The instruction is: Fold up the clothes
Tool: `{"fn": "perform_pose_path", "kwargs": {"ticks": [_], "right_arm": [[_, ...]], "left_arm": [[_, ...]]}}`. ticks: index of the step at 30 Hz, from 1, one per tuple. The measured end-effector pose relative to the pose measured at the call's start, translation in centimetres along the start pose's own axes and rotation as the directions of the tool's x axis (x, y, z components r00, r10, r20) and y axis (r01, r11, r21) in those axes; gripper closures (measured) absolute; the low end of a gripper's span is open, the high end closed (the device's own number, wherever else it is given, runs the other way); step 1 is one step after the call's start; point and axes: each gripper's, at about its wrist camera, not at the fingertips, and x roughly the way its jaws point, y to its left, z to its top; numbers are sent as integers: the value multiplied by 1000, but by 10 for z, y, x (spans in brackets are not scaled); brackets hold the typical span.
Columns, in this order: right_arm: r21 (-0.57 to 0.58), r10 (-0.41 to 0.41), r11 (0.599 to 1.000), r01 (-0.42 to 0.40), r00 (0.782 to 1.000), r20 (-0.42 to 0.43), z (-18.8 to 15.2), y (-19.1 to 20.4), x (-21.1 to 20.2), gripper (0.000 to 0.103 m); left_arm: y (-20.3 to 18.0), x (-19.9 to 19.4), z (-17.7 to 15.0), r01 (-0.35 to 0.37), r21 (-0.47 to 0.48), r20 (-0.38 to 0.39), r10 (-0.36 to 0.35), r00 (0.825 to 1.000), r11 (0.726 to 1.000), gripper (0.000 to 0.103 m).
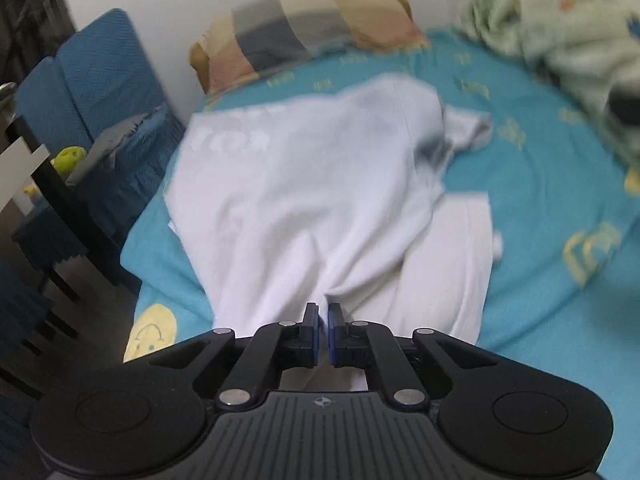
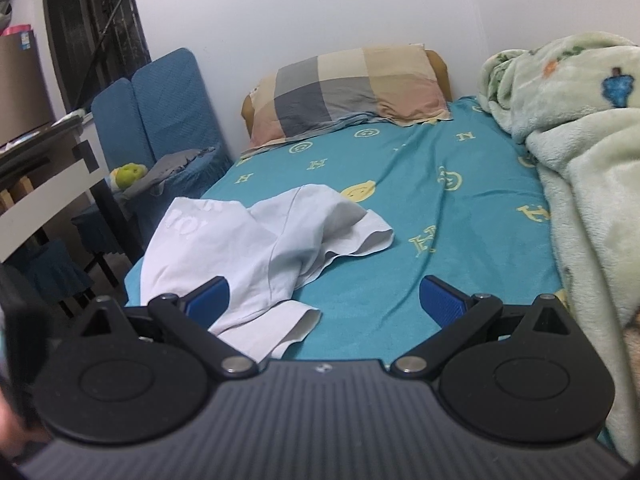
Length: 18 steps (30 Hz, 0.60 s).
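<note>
from my left camera i see the left gripper (image 1: 323, 322) with its blue pads nearly pressed together, a thin gap between them, right at the near edge of the white shirt (image 1: 312, 184). a bunched fold of the cloth rises just beyond the tips, but i cannot tell whether any fabric is caught between the pads. this view is blurred.

the shirt lies rumpled on the teal bedsheet (image 1: 540, 184), toward the bed's left side, one layer thrown over another, faint lettering showing through near its far left corner. my right gripper (image 2: 324, 300) hangs above the near end of the bed with its jaws spread wide and nothing between them; its left pad overlaps the shirt's (image 2: 256, 248) edge in the picture.

a checked pillow (image 2: 348, 92) sits at the head of the bed, a pale green blanket (image 2: 580, 152) is heaped along the right side, and a blue chair (image 2: 168, 108) stands beside the bed on the left.
</note>
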Motion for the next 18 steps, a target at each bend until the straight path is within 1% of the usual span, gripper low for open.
{"fn": "perform_pose_path", "kwargs": {"ticks": [1, 2, 3, 5, 6, 8, 10, 14, 16, 18], "right_arm": [[-13, -1, 1000, 1, 1000, 3, -1, 2, 3, 0], [-27, -2, 1000, 3, 1000, 7, -2, 5, 5, 0], [-42, -1, 999, 2, 1000, 13, -3, 7, 6, 0], [-77, 12, 997, -9, 999, 31, -4, 13, 6, 0], [-96, 21, 995, -17, 999, 40, -5, 17, 5, 0], [-140, 44, 990, -35, 997, 58, -7, 25, 2, 0], [-183, 72, 981, -59, 995, 66, -10, 34, -1, 0], [-274, 134, 954, -120, 990, 34, -21, 57, -2, 0], [-302, 164, 941, -150, 986, 20, -26, 68, -3, 0], [-327, 189, 929, -173, 982, 18, -28, 80, -2, 0]], "left_arm": [[4, -12, 3, 6, -16, 56, -5, 998, 1000, 99], [9, -28, 8, 14, -33, 123, -10, 992, 999, 99], [15, -45, 12, 32, -63, 188, -20, 982, 998, 99], [31, -78, 18, 107, -141, 304, -60, 951, 984, 99], [38, -93, 19, 146, -171, 355, -77, 932, 974, 99], [50, -119, 17, 209, -203, 440, -102, 892, 957, 100], [61, -141, 10, 278, -225, 506, -131, 852, 934, 100], [82, -179, -2, 373, -265, 595, -153, 789, 889, 100], [94, -199, -9, 390, -273, 629, -144, 764, 879, 100], [102, -208, -14, 405, -292, 642, -136, 755, 867, 99]]}}
